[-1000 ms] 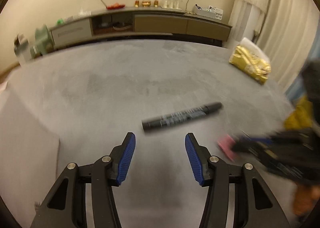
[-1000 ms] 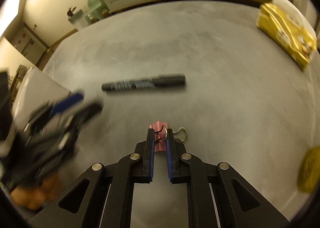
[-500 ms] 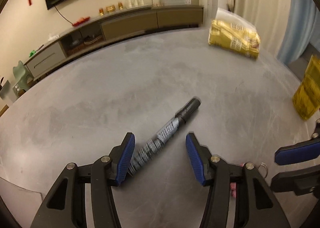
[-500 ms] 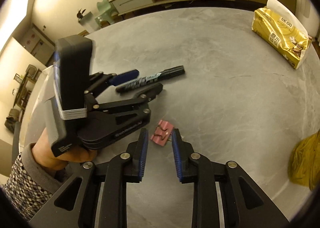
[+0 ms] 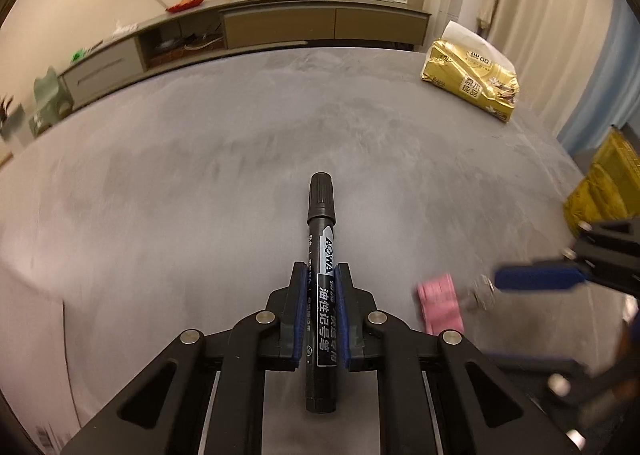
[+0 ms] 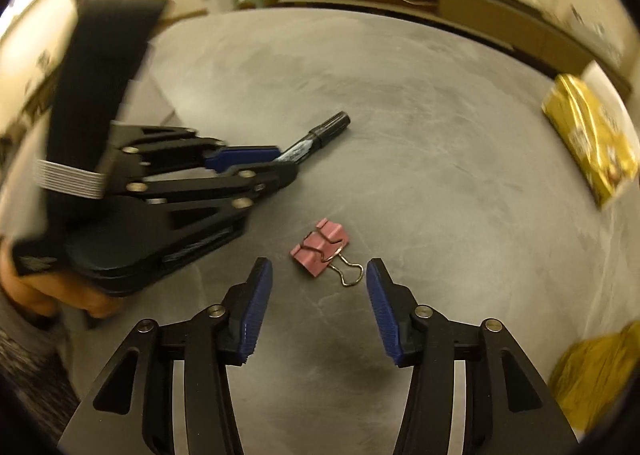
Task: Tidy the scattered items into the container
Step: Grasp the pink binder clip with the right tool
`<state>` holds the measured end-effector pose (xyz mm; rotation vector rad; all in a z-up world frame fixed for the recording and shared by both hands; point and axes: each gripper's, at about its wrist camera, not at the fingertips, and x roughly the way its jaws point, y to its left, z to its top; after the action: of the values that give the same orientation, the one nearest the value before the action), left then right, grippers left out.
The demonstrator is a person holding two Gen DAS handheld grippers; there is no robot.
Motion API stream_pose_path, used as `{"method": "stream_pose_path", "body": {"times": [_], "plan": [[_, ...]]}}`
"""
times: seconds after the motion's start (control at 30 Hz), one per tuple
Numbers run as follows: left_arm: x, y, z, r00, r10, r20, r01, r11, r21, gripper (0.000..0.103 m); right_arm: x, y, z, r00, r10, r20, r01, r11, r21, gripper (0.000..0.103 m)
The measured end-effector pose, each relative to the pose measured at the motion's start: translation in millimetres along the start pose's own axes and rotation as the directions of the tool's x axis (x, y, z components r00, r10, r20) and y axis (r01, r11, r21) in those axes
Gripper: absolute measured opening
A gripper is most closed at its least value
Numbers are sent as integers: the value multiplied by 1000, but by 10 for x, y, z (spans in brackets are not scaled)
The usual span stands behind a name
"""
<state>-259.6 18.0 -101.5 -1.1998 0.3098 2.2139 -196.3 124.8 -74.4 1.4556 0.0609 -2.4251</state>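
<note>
The black marker point(image 5: 322, 287) lies with its long axis running straight away from the left wrist camera, capped end pointing to the far side of the grey worktop point(image 5: 200, 175) and its butt end nearest the lens. The left claw point(image 5: 321, 279) is pressed together on the marker's barrel, a blue pad on each side of the label. That label reads "AOWA" in white letters above a column of Chinese characters. From the right wrist view the left claw point(image 6: 276, 161) reaches in low from the left, nearly level with the worktop, a hand point(image 6: 44, 287) wrapped around its handle at the near left, and the marker point(image 6: 320, 135) sticks out beyond its tips toward the far right. The right claw point(image 6: 318, 275) is spread wide, its fingers apart on either side of a pink binder clip point(image 6: 320, 247) that lies flat on the worktop just ahead of the tips, its wire handle point(image 6: 352, 273) pointing near and right between them. The clip touches neither finger. A gold tissue pack point(image 5: 472, 83) printed with Chinese characters sits at the far right of the worktop.
</note>
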Motion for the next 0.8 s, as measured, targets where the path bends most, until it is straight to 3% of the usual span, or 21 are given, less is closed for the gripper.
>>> {"method": "stream_pose_path", "body": {"times": [0.17,0.23,0.3,0.33,0.4,0.43,0.47,0.6,0.7,0.8], "plan": [[-170,85,-232,1000,-28,-2,28,999,-45,14,114,18,17,998,-54,20,56,995,-85,52],[-214,130,-292,1000,-30,4,31,997,-71,14,157,-16,41,998,-55,23,57,996,-68,51],[-253,185,-343,1000,-27,12,28,995,-99,14,191,-72,63,1000,-8,12,8,1000,18,34],[-268,207,-362,1000,-25,15,26,994,-109,14,193,-81,74,1000,22,1,-22,997,74,33],[-285,240,-393,1000,-23,18,25,992,-123,14,173,-165,54,988,155,-8,-147,952,270,36],[-291,249,-402,1000,-23,19,26,992,-124,14,143,-169,31,975,222,15,-215,921,325,36],[-298,251,-411,1000,-22,18,24,992,-123,14,107,-132,33,969,244,32,-241,916,321,42],[-339,265,-462,1000,-24,19,26,993,-119,14,-13,126,43,996,86,35,-88,993,81,52],[-362,273,-499,999,-27,25,29,992,-119,14,55,277,6,999,-23,37,25,998,-63,52],[-367,264,-517,999,-20,32,24,993,-115,14,173,350,-11,998,-53,36,57,992,-112,52]]}}
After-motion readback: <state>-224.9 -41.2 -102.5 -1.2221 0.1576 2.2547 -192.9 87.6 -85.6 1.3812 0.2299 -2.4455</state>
